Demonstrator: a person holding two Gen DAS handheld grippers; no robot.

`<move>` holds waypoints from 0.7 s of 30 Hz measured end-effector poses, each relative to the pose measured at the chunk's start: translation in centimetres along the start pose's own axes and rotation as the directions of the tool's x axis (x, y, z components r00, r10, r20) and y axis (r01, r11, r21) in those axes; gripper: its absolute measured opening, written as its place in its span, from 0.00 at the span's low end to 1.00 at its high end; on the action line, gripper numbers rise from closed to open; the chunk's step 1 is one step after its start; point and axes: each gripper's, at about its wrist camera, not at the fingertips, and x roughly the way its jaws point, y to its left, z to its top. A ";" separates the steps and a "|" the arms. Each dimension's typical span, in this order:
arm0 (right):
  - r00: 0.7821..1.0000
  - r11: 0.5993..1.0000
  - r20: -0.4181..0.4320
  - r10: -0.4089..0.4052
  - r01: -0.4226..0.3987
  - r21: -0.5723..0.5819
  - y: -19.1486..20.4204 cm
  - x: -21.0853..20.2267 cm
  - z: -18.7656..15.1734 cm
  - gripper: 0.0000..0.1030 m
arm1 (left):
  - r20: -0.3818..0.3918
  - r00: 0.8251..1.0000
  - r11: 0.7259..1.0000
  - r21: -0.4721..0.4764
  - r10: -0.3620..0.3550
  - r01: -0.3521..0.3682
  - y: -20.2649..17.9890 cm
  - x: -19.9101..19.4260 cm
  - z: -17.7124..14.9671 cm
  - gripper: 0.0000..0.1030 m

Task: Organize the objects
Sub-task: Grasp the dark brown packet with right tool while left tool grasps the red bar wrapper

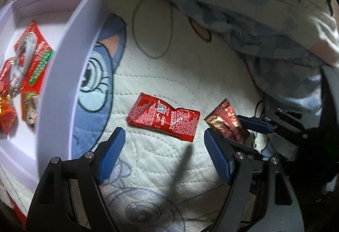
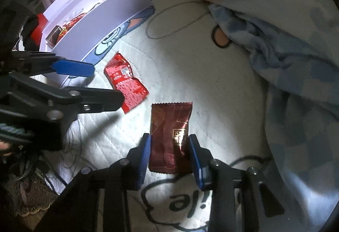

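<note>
Two packets being gathered from the bed

Right gripper (image 2: pixel 169 155) is clenching the dark packet (image 2: pixel 170 136); left gripper (image 1: pixel 163 153), fingers released, is hovering over the red packet (image 1: pixel 163 118), bound next for the box (image 1: pixel 63 83).

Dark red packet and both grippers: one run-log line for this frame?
right gripper: shut on dark red packet | left gripper: open above bright red packet | white box: holds snacks

My right claw (image 2: pixel 169 153) points steeply down, its blue pads pressed against both sides of the dark red packet (image 2: pixel 170 136). My left claw (image 1: pixel 164 153) hangs with jaws spread wide, empty, tilted down just left of that packet.
</note>
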 end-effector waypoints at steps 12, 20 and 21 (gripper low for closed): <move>1.000 0.998 -0.006 0.012 -0.012 0.062 -0.7 0.0 -0.4 0.35 | 0.037 0.999 0.999 0.036 0.029 -0.031 -2.7 2.8 0.5 0.94; 1.000 0.995 0.011 0.013 -0.014 0.099 -0.8 -0.4 -1.1 0.33 | 0.091 0.994 0.990 0.123 0.060 -0.071 -3.1 2.4 0.3 0.64; 1.000 0.995 0.014 0.012 -0.014 0.102 -0.8 -0.6 -1.2 0.31 | 0.092 0.994 0.990 0.127 0.058 -0.070 -3.3 2.3 0.3 0.63</move>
